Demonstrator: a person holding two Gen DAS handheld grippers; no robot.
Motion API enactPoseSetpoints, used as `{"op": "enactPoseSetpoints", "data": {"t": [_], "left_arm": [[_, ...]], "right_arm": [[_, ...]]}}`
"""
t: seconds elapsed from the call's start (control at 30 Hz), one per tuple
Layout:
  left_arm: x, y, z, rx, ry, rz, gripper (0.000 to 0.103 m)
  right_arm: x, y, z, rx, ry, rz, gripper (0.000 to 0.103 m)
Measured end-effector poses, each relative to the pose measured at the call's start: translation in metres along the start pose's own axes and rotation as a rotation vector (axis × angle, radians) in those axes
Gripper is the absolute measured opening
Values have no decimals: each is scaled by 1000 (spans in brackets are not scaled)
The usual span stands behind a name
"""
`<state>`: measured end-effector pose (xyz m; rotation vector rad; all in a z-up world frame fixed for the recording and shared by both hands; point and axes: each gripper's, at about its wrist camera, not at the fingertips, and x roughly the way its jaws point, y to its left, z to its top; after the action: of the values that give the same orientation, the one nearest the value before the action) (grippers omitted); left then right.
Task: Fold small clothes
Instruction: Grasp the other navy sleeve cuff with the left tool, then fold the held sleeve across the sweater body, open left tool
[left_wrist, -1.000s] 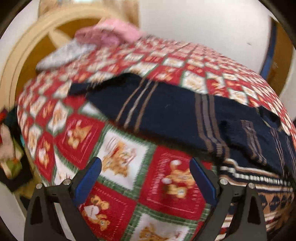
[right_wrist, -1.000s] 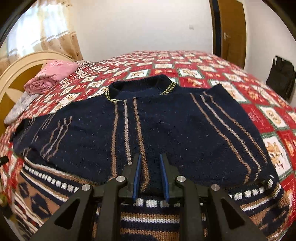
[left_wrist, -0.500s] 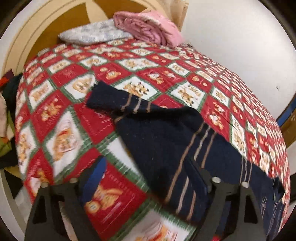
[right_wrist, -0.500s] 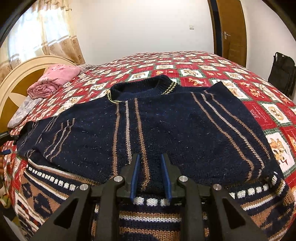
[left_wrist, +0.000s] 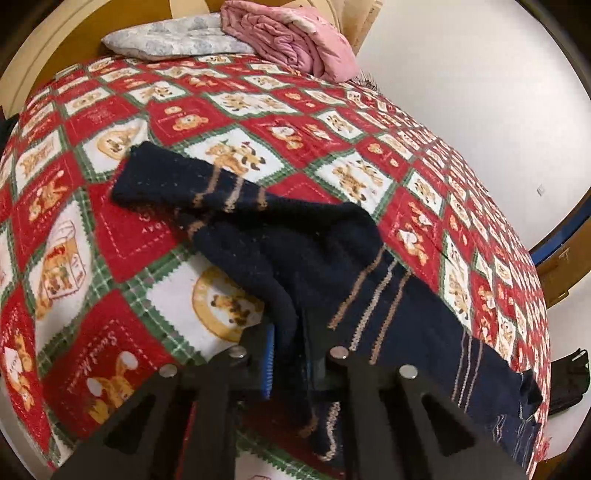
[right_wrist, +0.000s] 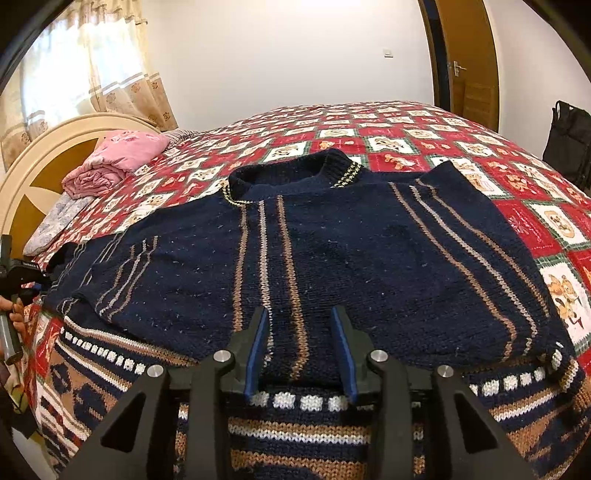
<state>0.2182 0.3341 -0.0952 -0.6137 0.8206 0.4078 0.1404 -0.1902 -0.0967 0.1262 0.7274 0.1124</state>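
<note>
A navy knitted sweater (right_wrist: 332, 251) with tan and white stripes lies spread face up on a bed, over a red, white and green bedspread (right_wrist: 406, 129) printed with bears. Its collar points toward the far wall and its patterned hem lies nearest the right wrist camera. The left claw (left_wrist: 291, 354) has just closed and now pinches a bunched fold of the sweater (left_wrist: 295, 258) at the side seam below the sleeve (left_wrist: 177, 184), which trails away across the bedspread (left_wrist: 110, 236) toward the headboard. The right claw (right_wrist: 301, 354) sits low over the hem at the middle of the sweater; its jaws have just been opening and now stand partly apart, with knit fabric in the gap, though the pads do not appear to press on it. In the right wrist view, a person's hand (right_wrist: 14, 310) grips the left tool at the far left edge. A folded pink blanket (left_wrist: 295, 37) and a grey pillow (left_wrist: 173, 38) rest by the wooden headboard (right_wrist: 33, 177). A brown door (right_wrist: 469, 62) stands in the far wall, with a black bag (right_wrist: 569, 144) beside the bed.
</note>
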Motion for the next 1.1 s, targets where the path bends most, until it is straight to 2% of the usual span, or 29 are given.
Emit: {"op": "enactPoseSetpoints", "data": {"t": [0.13,0.23,0.33,0.4,0.5,0.6,0.7,0.77,0.83,0.9,0.93,1.0,1.07,1.1], "left_arm": [[-15,-13,0,34,-46,2,10],[-41,-45,-3,134,-116,-19,10],[-70,-92,-13,245,-173,-93,8],[-91,-132,-30,353,-202,-150,8],[-123,-187,-72,507,-229,-260,8],[-138,-235,-130,662,-195,-369,8],[-130,-272,-199,834,-135,-397,9],[-110,-283,-244,913,-25,-392,10],[-102,-282,-267,948,20,-378,14],[-101,-276,-281,991,13,-344,28],[-105,-272,-284,1003,12,-351,32],[-113,-261,-282,1031,16,-400,55],[-127,-244,-275,1050,-29,-414,71],[-132,-241,-276,1049,-49,-413,75]], "right_arm": [[0,0,0,0,0,3,38],[1,0,1,2,2,4,38],[-3,-2,1,20,0,17,38],[-11,-8,1,62,-4,33,38],[-28,-22,1,147,-23,35,38],[-43,-33,0,188,-38,31,38],[-54,-46,-5,244,-37,21,38],[-58,-54,-10,280,-19,23,38],[-62,-59,-16,297,-1,26,38],[-67,-62,-22,300,6,26,38],[-69,-64,-24,304,8,27,38],[-69,-65,-26,315,17,43,38],[-68,-62,-25,320,26,59,38],[-67,-61,-23,320,28,65,38]]}}
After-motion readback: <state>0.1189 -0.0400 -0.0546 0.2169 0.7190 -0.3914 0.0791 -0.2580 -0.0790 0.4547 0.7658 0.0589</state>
